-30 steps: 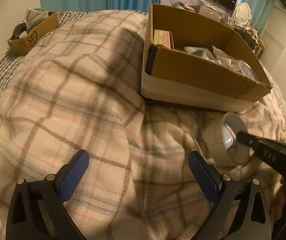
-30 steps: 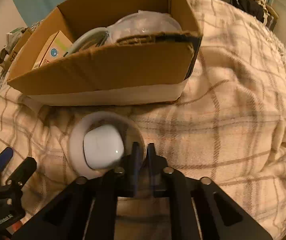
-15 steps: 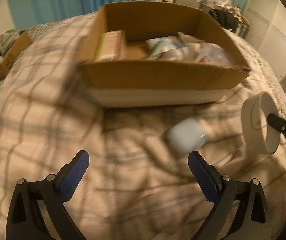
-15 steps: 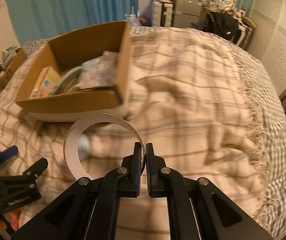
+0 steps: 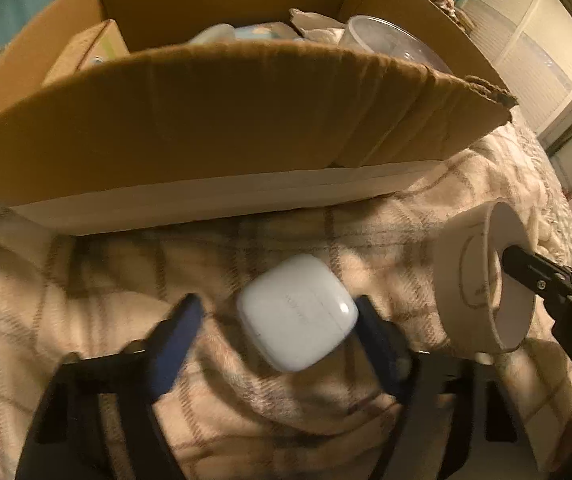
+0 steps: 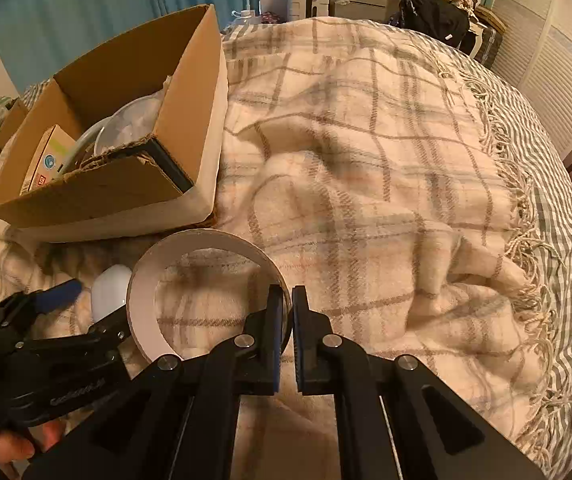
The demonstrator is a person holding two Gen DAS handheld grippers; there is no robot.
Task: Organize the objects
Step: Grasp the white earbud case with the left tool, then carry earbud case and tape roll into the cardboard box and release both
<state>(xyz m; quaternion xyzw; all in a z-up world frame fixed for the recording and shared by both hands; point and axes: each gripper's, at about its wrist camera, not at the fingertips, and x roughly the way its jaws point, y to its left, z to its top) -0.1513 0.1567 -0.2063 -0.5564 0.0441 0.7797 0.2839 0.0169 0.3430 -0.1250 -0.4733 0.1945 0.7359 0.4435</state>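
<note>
A white earbud case [image 5: 298, 312] lies on the plaid blanket just in front of the cardboard box [image 5: 222, 120]. My left gripper [image 5: 278, 320] is open, its blue fingers on either side of the case; the right finger touches it. It also shows in the right wrist view [image 6: 82, 300] around the case [image 6: 108, 288]. My right gripper [image 6: 289, 320] is shut on the rim of a white tape roll [image 6: 154, 280] and holds it above the blanket, to the right of the case. The roll shows in the left wrist view [image 5: 470, 280].
The box [image 6: 98, 184] holds a small carton [image 6: 44, 160], clear plastic containers [image 6: 126, 124] and other items. A smaller box [image 6: 0, 128] sits at the far left. The fringed blanket [image 6: 366, 160] spreads to the right; furniture stands beyond the bed.
My left gripper has moved forward to the earbud case and its fingers have narrowed around it. My right gripper lifted the tape roll off the case and carried it right.
</note>
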